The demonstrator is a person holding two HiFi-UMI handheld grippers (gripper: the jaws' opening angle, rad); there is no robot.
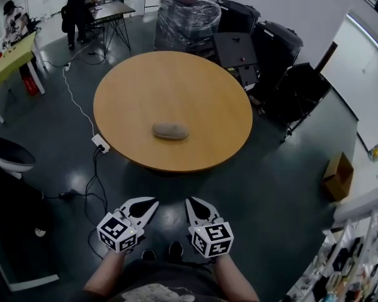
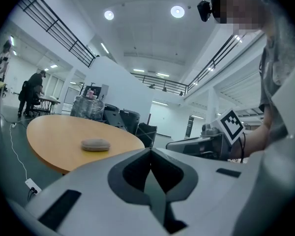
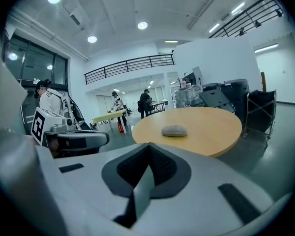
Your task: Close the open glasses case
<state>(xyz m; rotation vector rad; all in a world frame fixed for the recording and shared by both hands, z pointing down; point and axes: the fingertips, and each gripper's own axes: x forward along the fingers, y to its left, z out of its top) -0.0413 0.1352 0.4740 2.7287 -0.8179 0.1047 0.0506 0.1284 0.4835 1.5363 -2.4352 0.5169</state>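
Note:
A grey oval glasses case (image 1: pixel 170 131) lies flat near the front middle of the round wooden table (image 1: pixel 176 80); I see no raised lid on it. It also shows as a small grey lump in the left gripper view (image 2: pixel 95 144) and in the right gripper view (image 3: pixel 174 130). My left gripper (image 1: pixel 152 201) and right gripper (image 1: pixel 190 201) are held low, close to the person's body and short of the table's near edge, well away from the case. Both are shut with nothing held; the left gripper (image 2: pixel 150 150) and the right gripper (image 3: pixel 148 145) each have their tips touching.
A white power strip (image 1: pixel 101 144) with its cable lies on the dark floor left of the table. Behind the table stand a wrapped pallet (image 1: pixel 188 17) and black cases (image 1: pixel 274 49). A cardboard box (image 1: pixel 337 175) sits at the right. A person (image 1: pixel 82 5) works at a far desk.

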